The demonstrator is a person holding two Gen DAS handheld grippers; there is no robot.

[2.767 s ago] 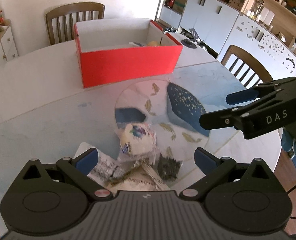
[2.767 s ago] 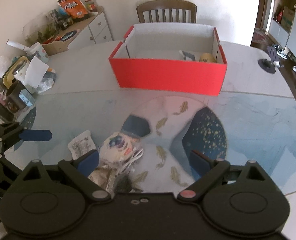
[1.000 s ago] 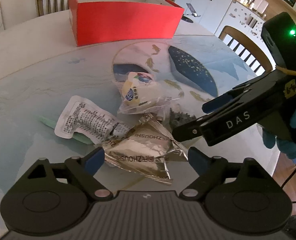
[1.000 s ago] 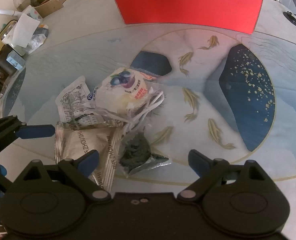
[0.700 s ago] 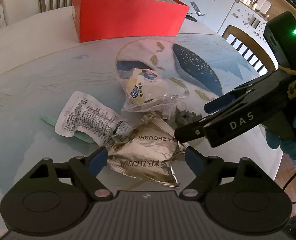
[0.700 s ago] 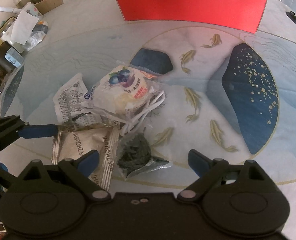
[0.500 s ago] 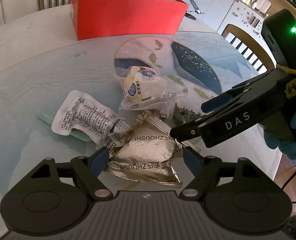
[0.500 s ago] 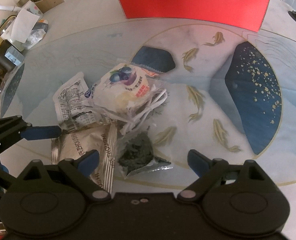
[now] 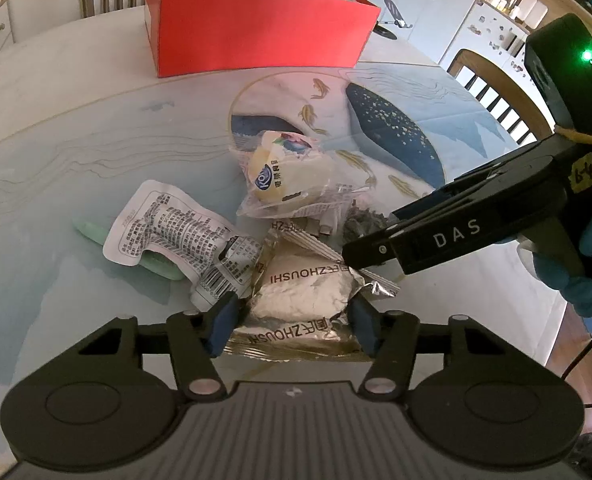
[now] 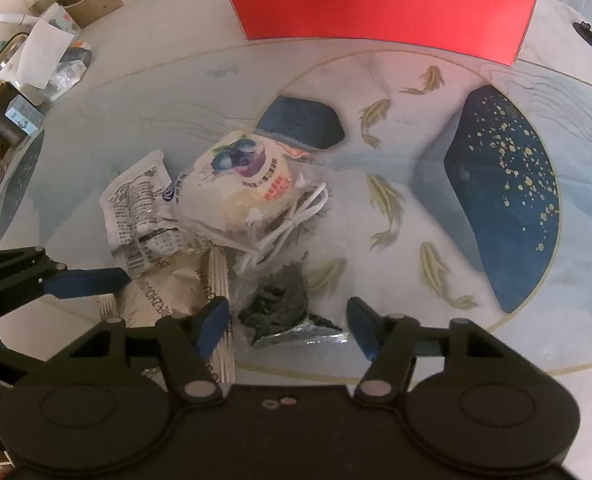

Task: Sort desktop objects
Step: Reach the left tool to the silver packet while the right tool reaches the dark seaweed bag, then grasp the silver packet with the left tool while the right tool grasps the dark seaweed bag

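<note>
Jaws on both tools were closing at this moment. The left gripper [image 9: 292, 322] had its blue pads at the two sides of the crinkled silver foil snack packet [image 9: 303, 292], which was already buckling upward between them, so I judged the pads to be pressing on it. The right gripper [image 10: 288, 326] was narrowing around the small clear pouch of dark dried greens [image 10: 284, 304]; both pads looked just clear of it, with a visible gap on the right side.

All the loose things lay bunched together on the glass-topped counter [image 9: 76, 168] with its fish and whale pattern: the foil packet nearest, the white printed sachet [image 9: 164, 224] just to its left over a pale green flat item [image 9: 92, 232], the clear-wrapped bun with a blueberry label [image 10: 248, 184] beyond, and a coiled white cable [image 10: 292, 216] touching both bun and pouch. The open red cardboard box [image 9: 256, 36] stood well apart at the far side, probably the destination.

To do this step well, each squeeze should finish on one item only. The foil packet overlapped the sachet's corner and the pouch touched the cable, so a slow, straight lift would show whether a neighbour was dragging along. Foil and film are slippery and crush easily; a firm hold on the bulging middle would probably serve better than on a sealed edge.
</note>
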